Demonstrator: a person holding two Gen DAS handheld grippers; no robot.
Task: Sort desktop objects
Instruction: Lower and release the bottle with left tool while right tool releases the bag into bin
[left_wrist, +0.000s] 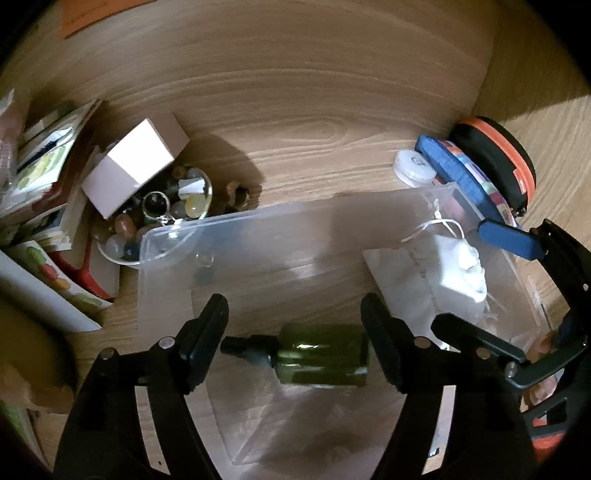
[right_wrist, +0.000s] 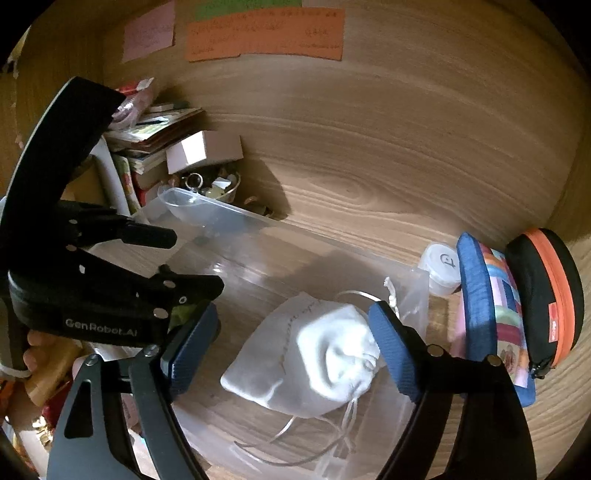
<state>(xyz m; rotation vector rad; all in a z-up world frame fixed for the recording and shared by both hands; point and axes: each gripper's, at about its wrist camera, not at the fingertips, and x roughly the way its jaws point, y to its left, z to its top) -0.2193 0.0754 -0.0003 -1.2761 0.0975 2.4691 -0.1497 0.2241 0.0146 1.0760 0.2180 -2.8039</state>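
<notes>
- Clear plastic bin, rectangular with rounded corners and translucent walls, sits on the wood-grain desktop; two things lie in it.
- One green bottle, glossy and squarish with a dark narrow neck, lies on its side on the bin's floor.
- One white cloth pouch, soft and wrinkled with thin drawstrings, lies in the bin's other end.
- The left gripper, matte black, has its fingers spread either side of the bottle, with a gap showing on each side.
- The right gripper has blue ribbed pads spread wide around the pouch; whether the right pad touches the cloth cannot be told.
- Beside the bin stand one round white lidded jar, one blue patchwork fabric case and one black hard case with an orange zip band.
- At the far corner: one pale cardboard box, a glass bowl of smooth polished stones, and a stack of books.
</notes>
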